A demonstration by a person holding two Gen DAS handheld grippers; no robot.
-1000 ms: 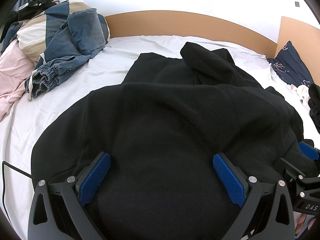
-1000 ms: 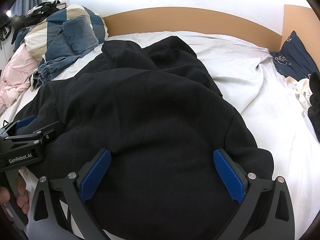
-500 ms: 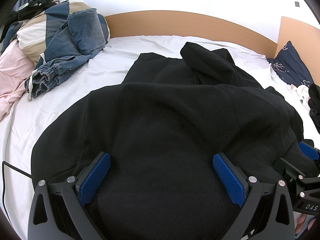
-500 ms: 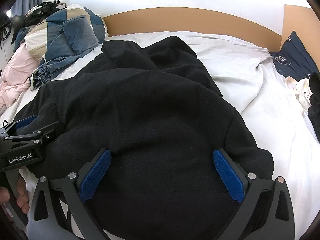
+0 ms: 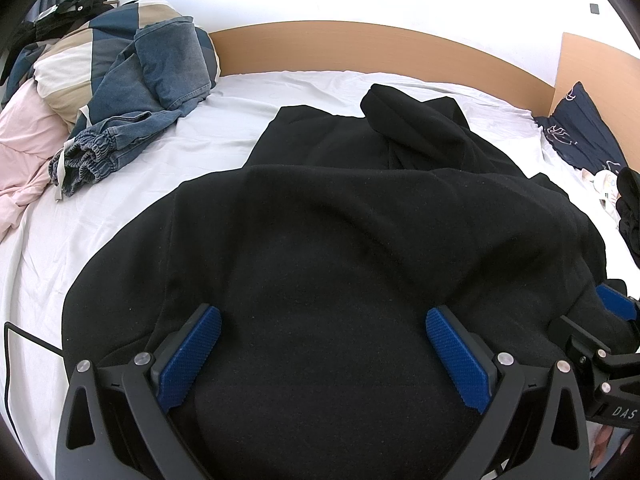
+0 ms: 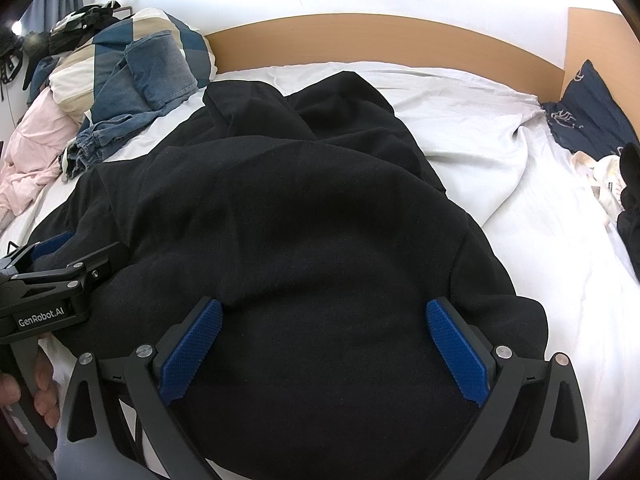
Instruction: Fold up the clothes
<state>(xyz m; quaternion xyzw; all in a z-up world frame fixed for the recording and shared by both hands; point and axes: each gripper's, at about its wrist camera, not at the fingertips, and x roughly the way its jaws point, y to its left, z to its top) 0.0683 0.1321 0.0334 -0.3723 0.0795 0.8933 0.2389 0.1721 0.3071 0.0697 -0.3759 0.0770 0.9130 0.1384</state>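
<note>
Two grippers hang low over one black garment (image 5: 340, 264), a thick fleecy top spread across the white bed (image 5: 132, 208), its near hem toward the cameras and its far end bunched up near the wooden headboard (image 5: 360, 46). The left gripper (image 5: 324, 354) has its blue fingers (image 5: 190, 356) spread wide, cloth showing between them but nothing pinched. The right gripper (image 6: 324, 350) stands the same way, its fingers (image 6: 458, 350) well apart over the near right part of the garment; each tool shows at the edge of the other's view, so they sit side by side.

Judging by the matte nap and the rounded, heavy folds, this cloth is soft, limp and fairly weighty: it will sag and drag on the sheet, not hold a crease by itself. It looks grippy, not slippery, and nothing about it is fragile. A pinch in the middle would only raise a tent of fabric, so the better hold is probably at the edges, one gripper on each near corner or side seam, taking both layers. The crumpled far part (image 5: 416, 128) likely needs smoothing first. Jeans (image 5: 132, 112) and a pink cloth (image 5: 24, 152) lie well apart at the left.
</note>
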